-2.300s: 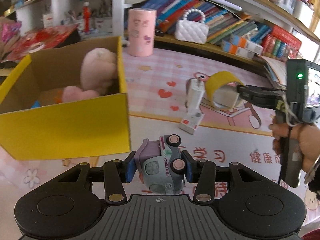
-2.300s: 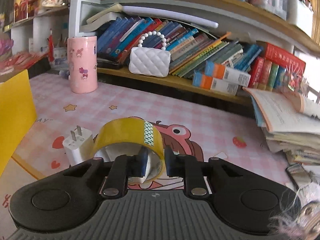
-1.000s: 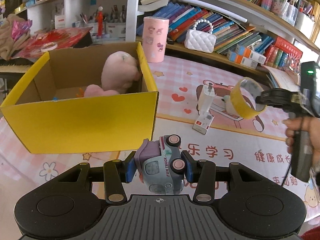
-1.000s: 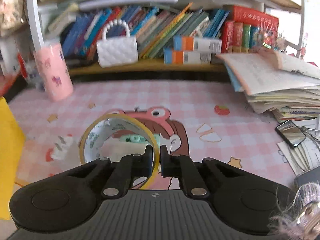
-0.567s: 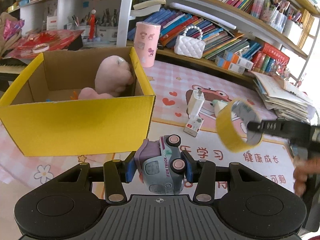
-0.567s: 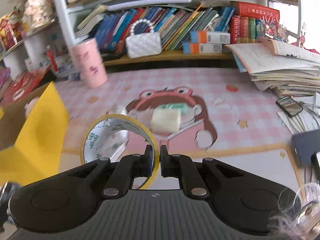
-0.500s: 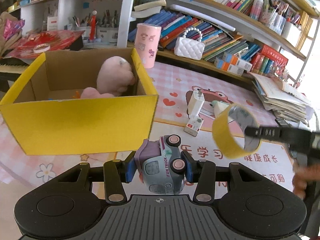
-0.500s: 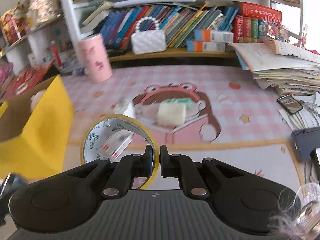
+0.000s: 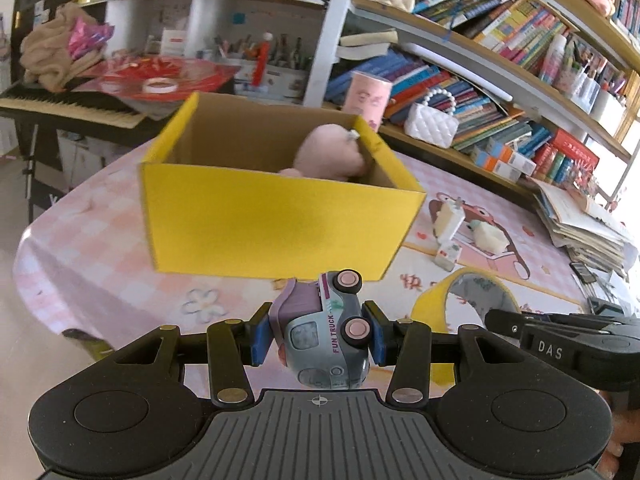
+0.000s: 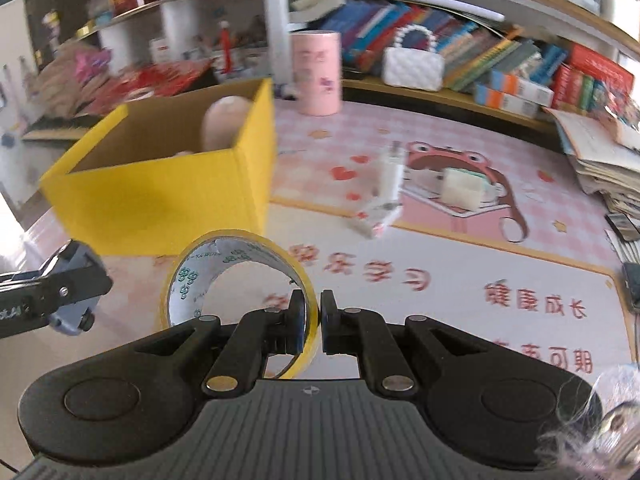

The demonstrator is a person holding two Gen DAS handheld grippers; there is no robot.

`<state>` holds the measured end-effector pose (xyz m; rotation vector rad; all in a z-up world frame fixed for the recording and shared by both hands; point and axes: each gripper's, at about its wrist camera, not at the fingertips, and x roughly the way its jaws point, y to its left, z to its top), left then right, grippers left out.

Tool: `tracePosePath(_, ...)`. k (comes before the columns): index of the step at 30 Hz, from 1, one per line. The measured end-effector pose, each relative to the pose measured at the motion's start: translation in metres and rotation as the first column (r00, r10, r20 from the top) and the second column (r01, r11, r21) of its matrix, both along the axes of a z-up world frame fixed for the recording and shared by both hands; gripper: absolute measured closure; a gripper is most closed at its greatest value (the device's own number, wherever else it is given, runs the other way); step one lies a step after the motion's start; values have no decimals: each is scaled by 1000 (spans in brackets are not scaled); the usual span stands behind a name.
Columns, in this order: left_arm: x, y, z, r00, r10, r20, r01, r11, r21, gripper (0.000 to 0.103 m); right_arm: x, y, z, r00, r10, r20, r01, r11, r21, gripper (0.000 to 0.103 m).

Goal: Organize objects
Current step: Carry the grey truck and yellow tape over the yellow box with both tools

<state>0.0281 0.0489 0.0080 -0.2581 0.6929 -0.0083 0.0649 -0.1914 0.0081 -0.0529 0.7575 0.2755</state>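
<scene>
My left gripper point(image 9: 318, 338) is shut on a small grey-blue toy truck point(image 9: 326, 336) with pink wheels, held in front of the yellow cardboard box point(image 9: 276, 216). A pink plush toy point(image 9: 328, 156) lies inside that box. My right gripper point(image 10: 313, 326) is shut on the wall of a yellow tape roll point(image 10: 236, 276), which hangs above the table to the right of the box point(image 10: 160, 196). In the left wrist view the tape roll point(image 9: 440, 312) and the right gripper's black arm point(image 9: 552, 344) sit low at the right.
A white charger plug point(image 10: 390, 172), a small white carton point(image 10: 378, 212) and a cream block point(image 10: 462, 186) lie on the pink mat. A pink cup point(image 10: 316, 72), a white quilted purse point(image 10: 412, 66) and book shelves stand behind. Stacked papers point(image 9: 588, 224) rest at right.
Both grippers have swung left toward the yellow box, which now fills the middle of the left wrist view. The tape roll has come down beside the toy truck. Neither grip has altered.
</scene>
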Motion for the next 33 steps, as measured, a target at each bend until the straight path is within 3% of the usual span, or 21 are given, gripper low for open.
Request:
tracePosePath(12,-39,43,5,1000,25,3,-25,999,37,58,-38,53,-3,998,55,-10,-54,998,31,95)
tracePosePath(25,-53,70,17,998,33,50,-37,997,71,58,-53,89,0,997,82,5,-82,995,52,95)
tracePosePath(33,-28,78,40,989,44,139,-55,996,76,58,-36,92,31,991,81,111,-87,995,55,95)
